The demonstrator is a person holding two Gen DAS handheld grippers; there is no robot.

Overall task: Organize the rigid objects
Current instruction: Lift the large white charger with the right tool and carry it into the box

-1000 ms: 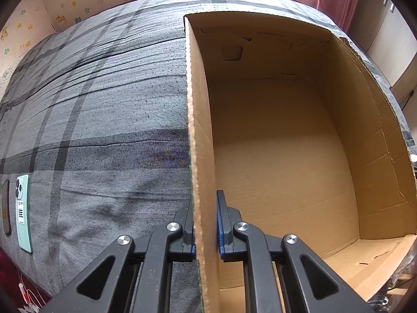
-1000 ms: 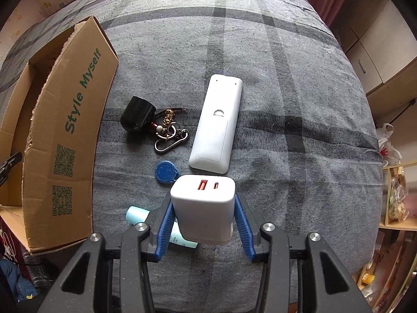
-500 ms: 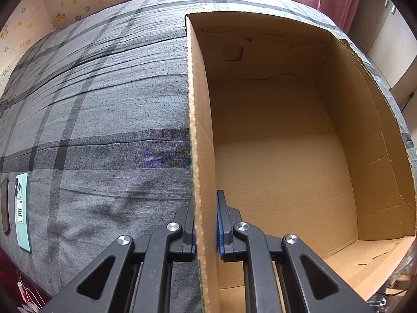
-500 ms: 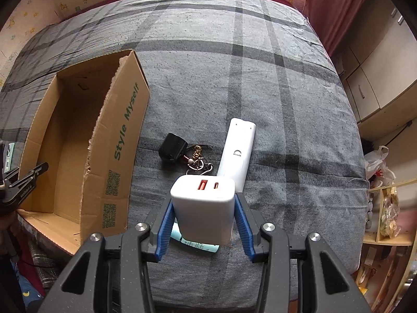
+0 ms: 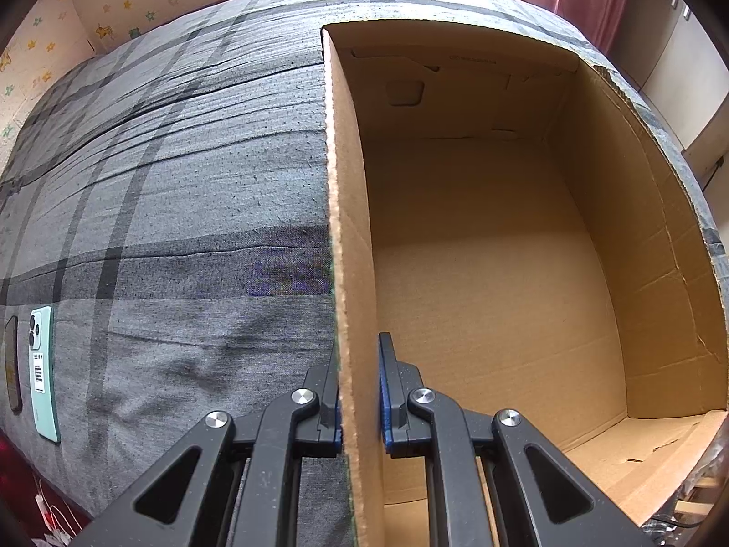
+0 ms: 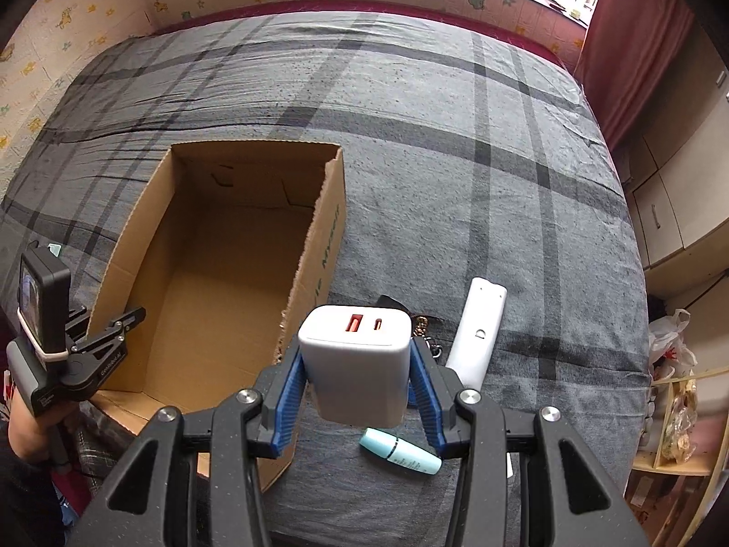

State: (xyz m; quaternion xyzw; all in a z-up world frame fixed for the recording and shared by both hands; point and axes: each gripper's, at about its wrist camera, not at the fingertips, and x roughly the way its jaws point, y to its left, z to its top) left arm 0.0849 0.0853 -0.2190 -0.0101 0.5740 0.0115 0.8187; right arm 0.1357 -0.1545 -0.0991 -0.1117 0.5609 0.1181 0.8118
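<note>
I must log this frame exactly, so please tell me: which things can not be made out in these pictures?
- Right wrist view: the white USB charger in the right gripper hides most of the keyring.
- Same view: the green print on the cardboard box is too oblique to read fully.
- Left wrist view: the mint phone label is too small; the dark item beside it is unidentifiable.

Right gripper: lower centre of the frame, blue fingers clamped on a white charger, ports facing up.
Cardboard box: left of centre, open, on the grey plaid bedspread.
Left gripper: far left, on the box's left wall.
White remote: right of the charger.
Teal tube: lying below the charger.
Keys: partly hidden behind the charger.
</note>
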